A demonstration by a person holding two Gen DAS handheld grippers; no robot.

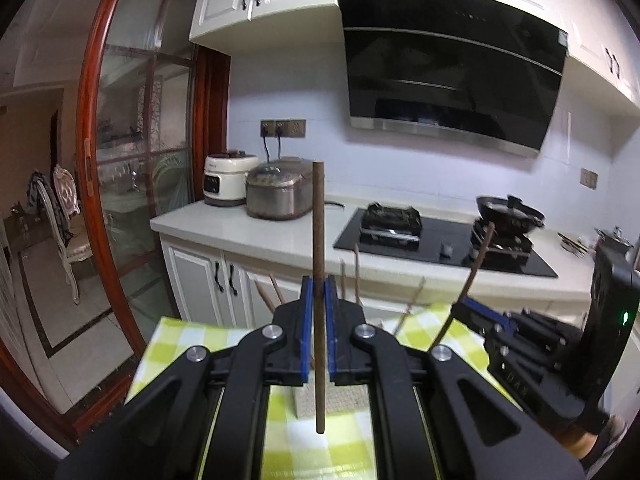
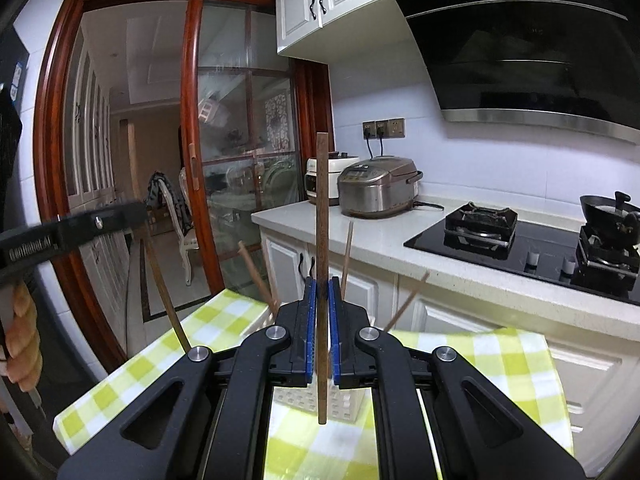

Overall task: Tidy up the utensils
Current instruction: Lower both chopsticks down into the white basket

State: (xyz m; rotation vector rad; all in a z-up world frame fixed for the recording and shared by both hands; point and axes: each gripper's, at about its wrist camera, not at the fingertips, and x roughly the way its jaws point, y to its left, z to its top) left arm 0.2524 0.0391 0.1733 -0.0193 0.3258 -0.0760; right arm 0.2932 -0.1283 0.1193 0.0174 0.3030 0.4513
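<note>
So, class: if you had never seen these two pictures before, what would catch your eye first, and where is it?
First, the upright brown chopstick pinched in the left gripper, dead centre of its view; the right gripper clamps another chopstick the same way. Below both lies a green-and-white checked tablecloth, with a pale holder from which more chopsticks fan out. Behind, a big black range hood hangs over the gas hob.

Perforated holder (image 2: 340, 400) mostly hidden behind right gripper (image 2: 322, 292); its contents not visible. Loose chopsticks (image 1: 352, 272) behind left gripper (image 1: 319, 292) blurred, lower ends hidden. Person's hand (image 2: 22, 344) cut off at the frame edge in the right wrist view.
</note>
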